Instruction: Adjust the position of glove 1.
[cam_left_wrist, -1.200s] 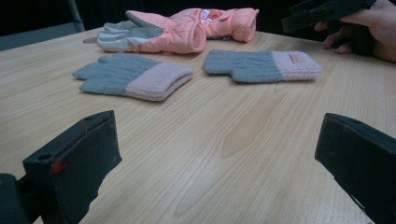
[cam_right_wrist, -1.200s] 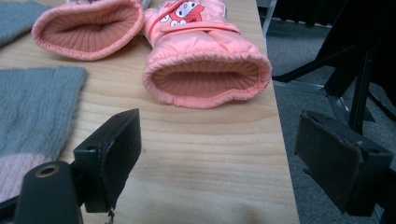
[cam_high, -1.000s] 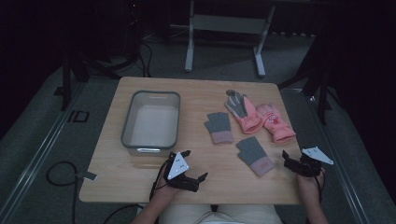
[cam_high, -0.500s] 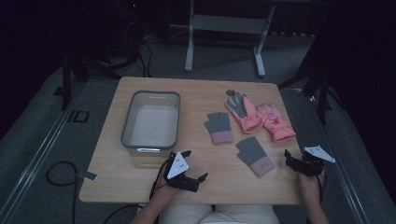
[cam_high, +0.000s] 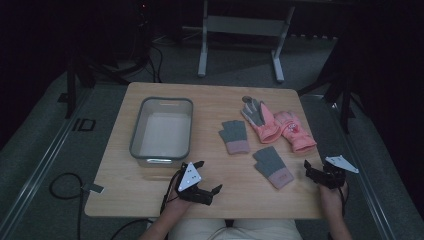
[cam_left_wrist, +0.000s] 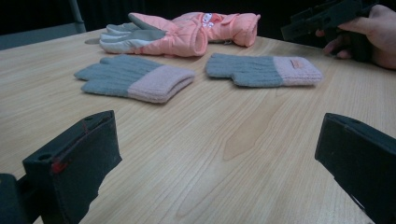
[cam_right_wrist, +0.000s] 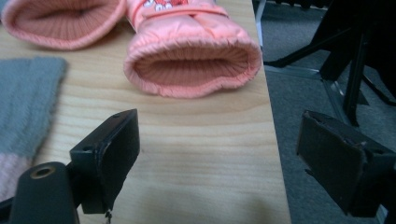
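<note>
Two grey knit gloves with pink cuffs lie flat on the wooden table, one mid-table and one nearer the front. Behind them lie two pink padded gloves. My left gripper rests open at the front edge, facing the grey gloves across bare wood. My right gripper is open at the front right corner. Its jaws face the open cuff of a pink glove, with the near grey glove to its left. Neither gripper holds anything.
A grey-rimmed tub stands empty on the left half of the table. The table's right edge runs between the right gripper's jaws, with grey floor beyond. Dark stands and a metal frame are behind the table.
</note>
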